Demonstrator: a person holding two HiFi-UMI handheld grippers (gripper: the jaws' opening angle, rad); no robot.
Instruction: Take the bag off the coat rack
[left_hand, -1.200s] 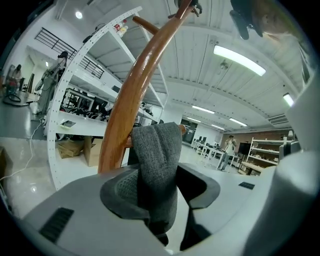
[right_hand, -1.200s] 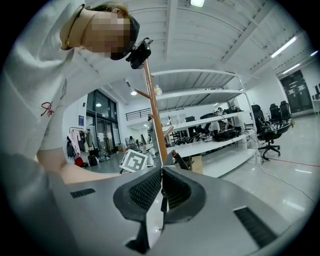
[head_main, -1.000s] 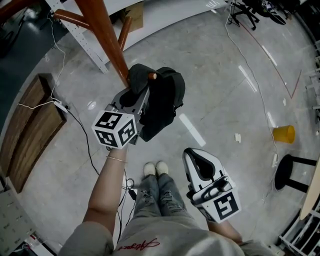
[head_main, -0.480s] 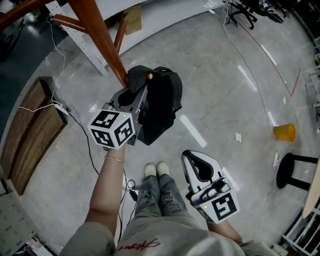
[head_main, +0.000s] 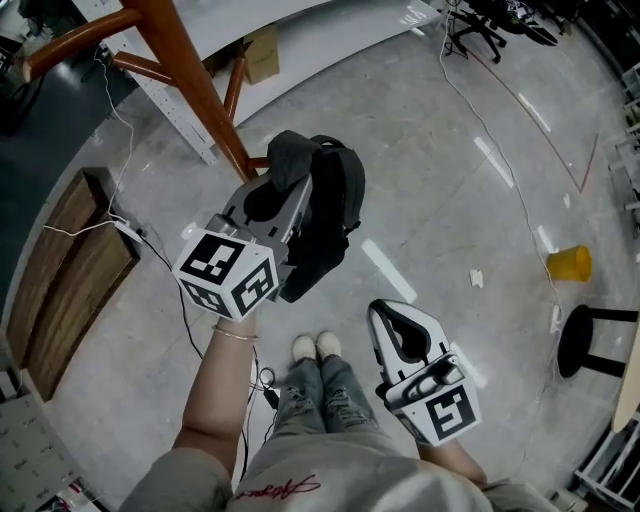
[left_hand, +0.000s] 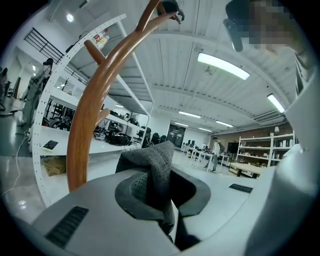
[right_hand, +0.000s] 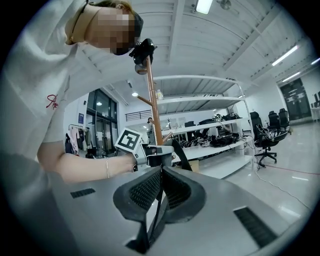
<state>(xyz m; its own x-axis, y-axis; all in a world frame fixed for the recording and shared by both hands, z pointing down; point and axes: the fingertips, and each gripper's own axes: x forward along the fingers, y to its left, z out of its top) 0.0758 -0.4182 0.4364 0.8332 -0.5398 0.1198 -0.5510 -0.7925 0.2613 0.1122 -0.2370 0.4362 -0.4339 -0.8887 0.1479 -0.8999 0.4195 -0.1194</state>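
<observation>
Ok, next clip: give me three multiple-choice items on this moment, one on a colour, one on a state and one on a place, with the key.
1. What colour is the coat rack?
A. white
B. reddish-brown
C. blue

2. How is the left hand-held gripper?
A. open and empty
B. shut on the bag
C. out of view

3. Where is the yellow cup?
A. on the floor
B. hung on the coat rack
C. inside the bag

Key:
1 B, its wooden pole shows reddish-brown in every view.
2 B, the left gripper view shows dark grey fabric pinched between its jaws.
3 A, in the head view it stands on the grey floor, far to the right of the rack.
</observation>
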